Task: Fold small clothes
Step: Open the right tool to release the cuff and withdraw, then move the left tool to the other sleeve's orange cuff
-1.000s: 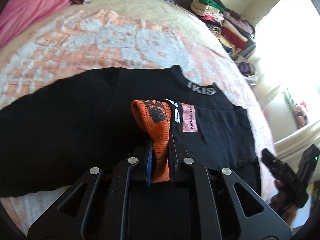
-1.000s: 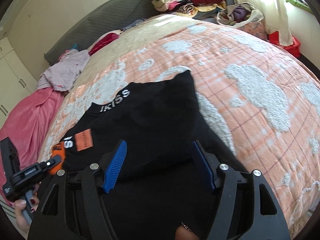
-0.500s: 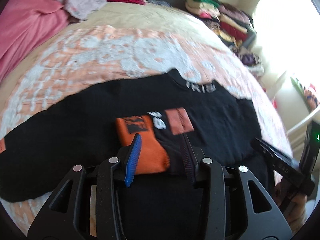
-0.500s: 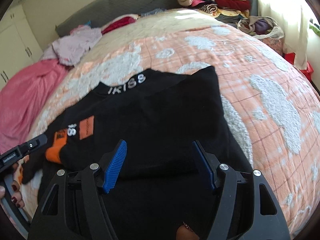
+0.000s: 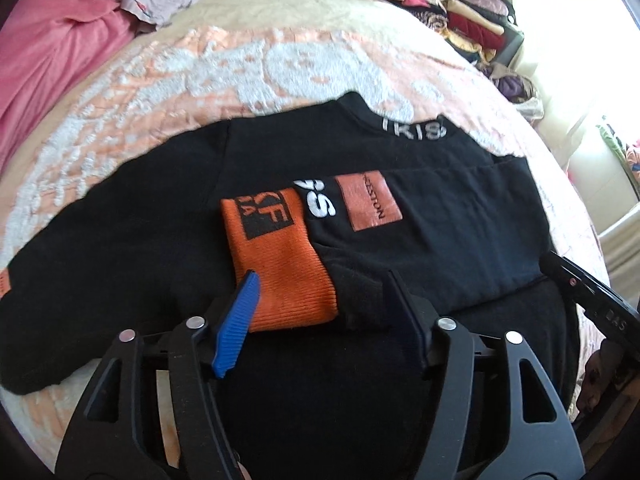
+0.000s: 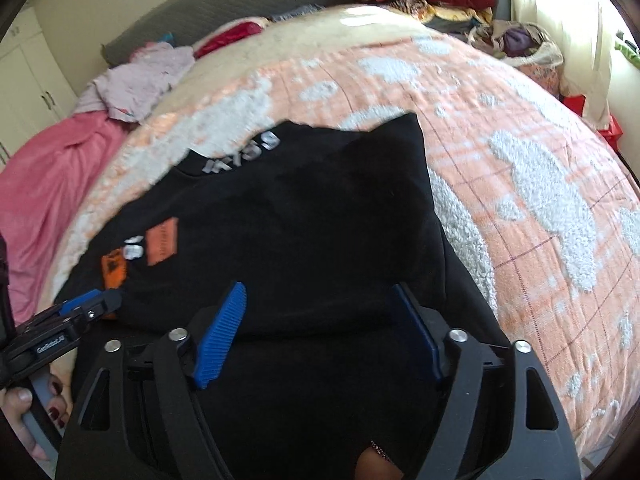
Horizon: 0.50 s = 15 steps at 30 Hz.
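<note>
Peach-and-white bedspread (image 5: 168, 80) under one half-folded black sweatshirt (image 5: 152, 240).

Nearest, the left gripper (image 5: 320, 292) hangs spread wide with nothing held, straddling the orange cuff (image 5: 280, 264) of the sleeve laid across the chest; the right gripper (image 6: 320, 304) gapes too, over the folded side. Risk, I judge: either finger could snag and drag that sleeve loose. Count: two grippers, one orange patch (image 5: 368, 200), one pink blanket (image 5: 52, 52), one clothes stack (image 5: 448, 4) beyond.

The left gripper (image 5: 320, 292) has let go of the orange cuff (image 5: 280, 260) and spread wide. The cuff, lifted a second ago, now lies flat on the black sweater (image 5: 460, 232).
</note>
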### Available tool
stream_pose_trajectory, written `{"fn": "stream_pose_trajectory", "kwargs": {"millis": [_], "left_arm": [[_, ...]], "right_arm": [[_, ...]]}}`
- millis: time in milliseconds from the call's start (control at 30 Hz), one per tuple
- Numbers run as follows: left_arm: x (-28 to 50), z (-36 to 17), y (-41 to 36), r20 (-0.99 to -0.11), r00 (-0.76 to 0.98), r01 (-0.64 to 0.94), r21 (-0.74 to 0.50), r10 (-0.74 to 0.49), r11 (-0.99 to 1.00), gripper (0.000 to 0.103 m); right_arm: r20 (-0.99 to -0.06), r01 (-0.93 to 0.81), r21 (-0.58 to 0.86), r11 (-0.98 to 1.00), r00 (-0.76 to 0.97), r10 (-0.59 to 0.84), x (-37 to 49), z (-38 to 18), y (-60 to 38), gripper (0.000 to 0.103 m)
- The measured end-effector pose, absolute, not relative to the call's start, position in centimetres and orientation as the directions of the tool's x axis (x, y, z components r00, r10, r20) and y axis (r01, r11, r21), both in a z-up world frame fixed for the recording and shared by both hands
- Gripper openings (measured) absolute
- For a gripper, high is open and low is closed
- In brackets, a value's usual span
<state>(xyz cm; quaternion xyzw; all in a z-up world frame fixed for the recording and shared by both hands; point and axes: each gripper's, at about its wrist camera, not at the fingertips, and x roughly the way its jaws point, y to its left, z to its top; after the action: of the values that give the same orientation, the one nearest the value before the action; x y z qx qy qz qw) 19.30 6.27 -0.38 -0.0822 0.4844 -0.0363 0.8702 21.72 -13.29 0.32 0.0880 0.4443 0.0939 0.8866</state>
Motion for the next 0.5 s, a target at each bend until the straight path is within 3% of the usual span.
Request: {"fn": "stream_pose_trajectory", "kwargs": {"millis": [133,200,333,500], "left_arm": [[18.2,0.9,7.2,-0.821,0.556,-0.036,-0.185,-0.134,0.982,0.068],[17.8,1.3,7.5,-0.816,0.564,-0.045,-0.186,-0.129,0.981,0.079],[16.6,2.4,8.8,-0.798,0.593,-0.077,-0.189,-0.108,0.979,0.093],[15.3,3.3,10.5,-0.784,0.615,-0.115,-0.197,-0.086,0.974,0.093]], "right_arm": [[-0.753,-0.111,0.247,0.963,0.604,0.263,20.9,1.7,-12.8,0.085],[-0.747,-0.113,0.240,0.964,0.613,0.258,20.5,2.1,-12.4,0.092],[-0.741,-0.121,0.222,0.968,0.624,0.248,19.8,2.7,-11.6,0.093],[-0.724,-0.160,0.212,0.964,0.636,0.265,19.1,3.7,-10.0,0.095]]}}
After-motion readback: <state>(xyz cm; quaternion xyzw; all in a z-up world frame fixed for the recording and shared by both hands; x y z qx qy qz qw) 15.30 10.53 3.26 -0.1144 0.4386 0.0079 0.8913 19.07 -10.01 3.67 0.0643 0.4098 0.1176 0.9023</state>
